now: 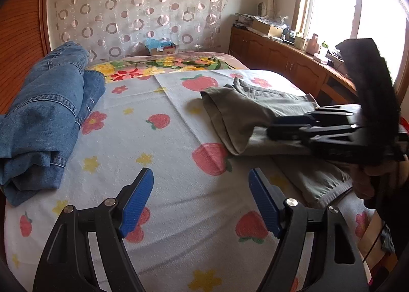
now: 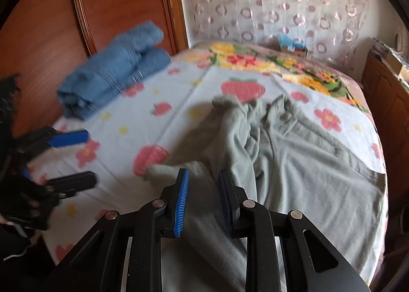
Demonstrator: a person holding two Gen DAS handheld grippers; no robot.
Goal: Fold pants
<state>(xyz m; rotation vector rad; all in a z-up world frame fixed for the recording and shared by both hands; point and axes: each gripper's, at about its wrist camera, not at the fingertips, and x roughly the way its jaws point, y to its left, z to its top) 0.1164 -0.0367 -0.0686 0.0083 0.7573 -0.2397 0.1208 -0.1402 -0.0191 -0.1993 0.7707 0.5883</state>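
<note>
Grey-green pants (image 2: pixel 294 154), rumpled, partly folded on the bed, one leg end doubled back over the body; waistband towards the far side; fabric creased and bunched at the middle; lower leg flat near the front edge.

Bed (image 1: pixel 166 189) carrying two garments: folded jeans (image 1: pixel 43 118) at left near the headboard (image 1: pixel 23 49), pants (image 2: pixel 306 164) at right; cabinet (image 1: pixel 276 54) beyond the bed's right edge.

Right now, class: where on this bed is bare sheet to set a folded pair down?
Free: the strawberry sheet between the folded jeans and the grey-green pants, and the strip ahead of the left hand-held gripper. Crowded: the right side, under the pants and right hand-held gripper.
</note>
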